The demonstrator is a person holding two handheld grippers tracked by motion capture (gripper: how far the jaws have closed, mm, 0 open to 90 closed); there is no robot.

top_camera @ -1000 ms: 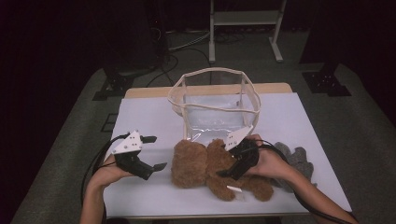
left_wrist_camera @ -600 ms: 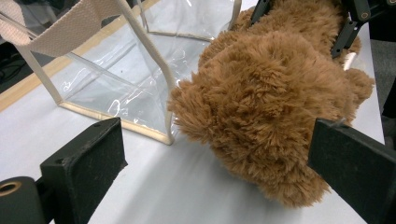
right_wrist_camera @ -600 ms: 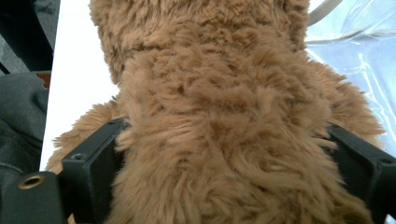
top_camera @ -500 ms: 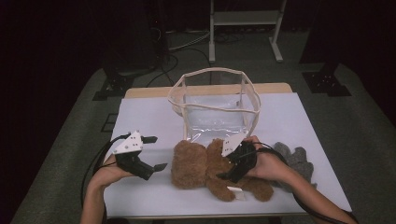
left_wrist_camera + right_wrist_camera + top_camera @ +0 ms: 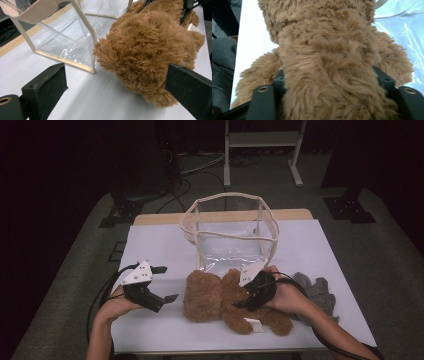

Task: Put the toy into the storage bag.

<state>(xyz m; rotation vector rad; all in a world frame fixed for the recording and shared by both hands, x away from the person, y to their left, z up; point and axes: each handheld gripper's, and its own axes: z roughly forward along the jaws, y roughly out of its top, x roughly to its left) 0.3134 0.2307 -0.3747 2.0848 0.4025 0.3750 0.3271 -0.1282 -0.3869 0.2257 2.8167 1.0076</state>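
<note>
While the teddy bear (image 5: 225, 295) lies on the white table (image 5: 155, 332) just at six o'clock of the clear bag (image 5: 232, 232), I have my right gripper (image 5: 246, 296) on its body, jaws just closing in and pressing into the fur on both sides. My left gripper (image 5: 164, 284) sits at the bear's nine o'clock, jaws apart and holding nothing. A grey plush (image 5: 316, 292) lies at three o'clock.

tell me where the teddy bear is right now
In the high view the teddy bear lies on the white table just before the clear bag, between both grippers.
</note>
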